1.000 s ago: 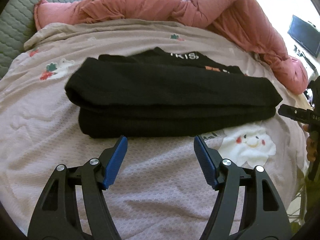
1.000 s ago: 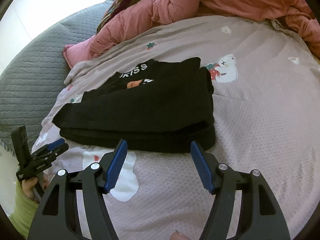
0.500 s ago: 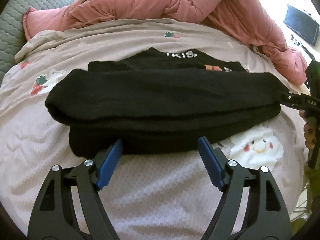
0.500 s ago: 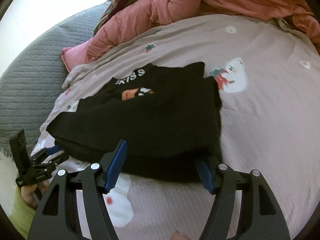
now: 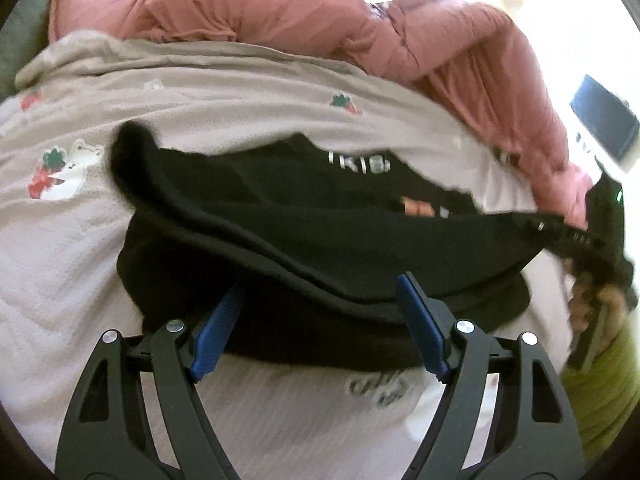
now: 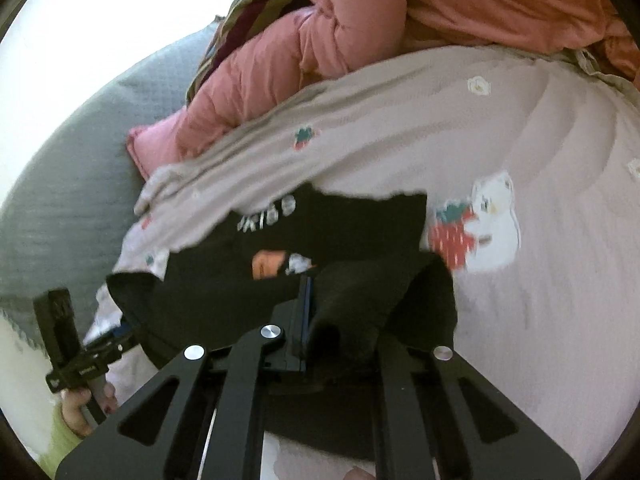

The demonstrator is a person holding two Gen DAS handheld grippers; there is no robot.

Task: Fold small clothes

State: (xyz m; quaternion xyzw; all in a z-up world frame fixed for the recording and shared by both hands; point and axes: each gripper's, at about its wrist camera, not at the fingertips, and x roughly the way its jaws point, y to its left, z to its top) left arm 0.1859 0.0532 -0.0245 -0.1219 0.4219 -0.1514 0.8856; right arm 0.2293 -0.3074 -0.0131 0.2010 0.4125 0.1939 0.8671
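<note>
Black folded knit garment [image 5: 320, 216] with white lettering lies on our grey printed bedsheet [image 5: 200, 92] | our left gripper [image 5: 320, 328], blue pads wide apart, straddles its near edge, gripping nothing | our right gripper [image 6: 306, 320], fingers pressed together, pinches its lifted black fold | pink quilt [image 5: 320, 28] behind

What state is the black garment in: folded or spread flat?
Folded, with an edge lifted. The black garment lies in stacked layers on the sheet; the right gripper is shut on one end and raises it.
</note>
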